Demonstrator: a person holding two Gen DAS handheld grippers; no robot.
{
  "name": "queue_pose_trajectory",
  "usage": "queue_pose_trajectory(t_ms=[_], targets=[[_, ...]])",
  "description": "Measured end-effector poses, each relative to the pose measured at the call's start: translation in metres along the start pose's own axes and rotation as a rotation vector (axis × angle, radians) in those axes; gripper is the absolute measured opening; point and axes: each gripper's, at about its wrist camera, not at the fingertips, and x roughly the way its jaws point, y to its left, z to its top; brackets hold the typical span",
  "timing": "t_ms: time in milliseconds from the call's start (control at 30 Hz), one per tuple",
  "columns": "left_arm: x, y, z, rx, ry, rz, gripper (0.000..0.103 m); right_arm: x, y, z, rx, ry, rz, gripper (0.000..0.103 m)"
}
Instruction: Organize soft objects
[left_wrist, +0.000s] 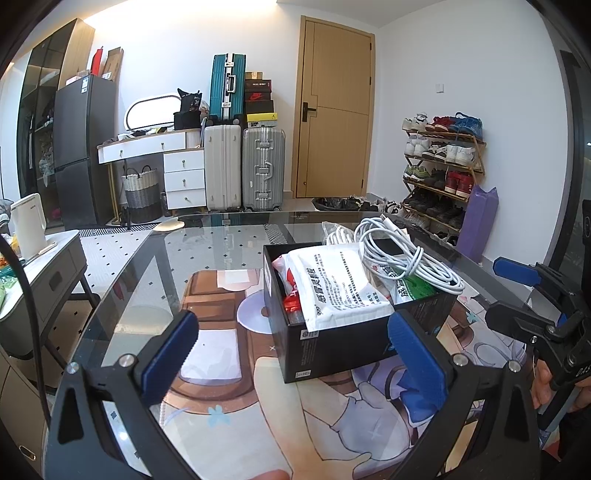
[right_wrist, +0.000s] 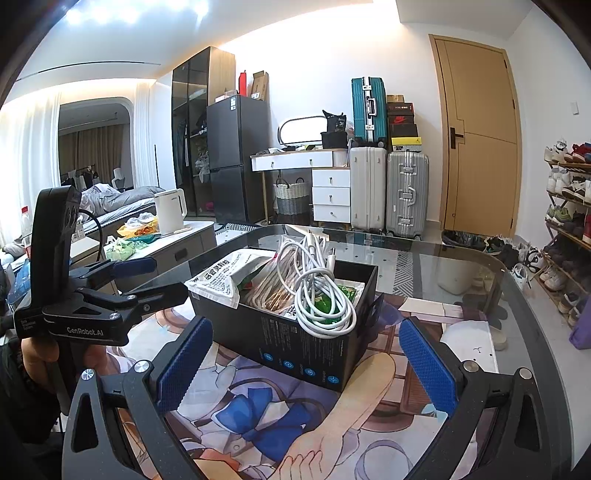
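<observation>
You are holding both grippers back from the black box (left_wrist: 354, 325), and neither is gripping anything. The left gripper (left_wrist: 295, 354) is hanging with its fingers spread wide; the box's near corner is sitting just ahead of them, toward the right finger. The right gripper (right_wrist: 306, 358) is likewise spread and empty, with the box lying straight ahead between its fingers, just beyond the tips.

The soft things are already resting inside the box: a white medicine pouch (left_wrist: 340, 284) is lying on top at the end nearest the left fingers, likely because it is the flattest piece, and the coiled white cable (right_wrist: 317, 288) is heaped at the end nearest the right fingers, its loops spilling over the rim. Green sachets (right_wrist: 325, 302) are peeking out beneath the coil. The box is standing on the printed mat (right_wrist: 258, 413) over the glass table (left_wrist: 207, 236), and that overhanging cable probably needs tucking in.
</observation>
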Motion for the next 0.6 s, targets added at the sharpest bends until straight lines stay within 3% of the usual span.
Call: queue_pose_trajectory(t_ms=[600], targets=[[0.0014, 0.0007, -0.0004, 0.002, 0.001, 0.001, 0.103, 0.0005, 0.0001, 0.0002, 0.001, -0.002, 0.0, 0.102]])
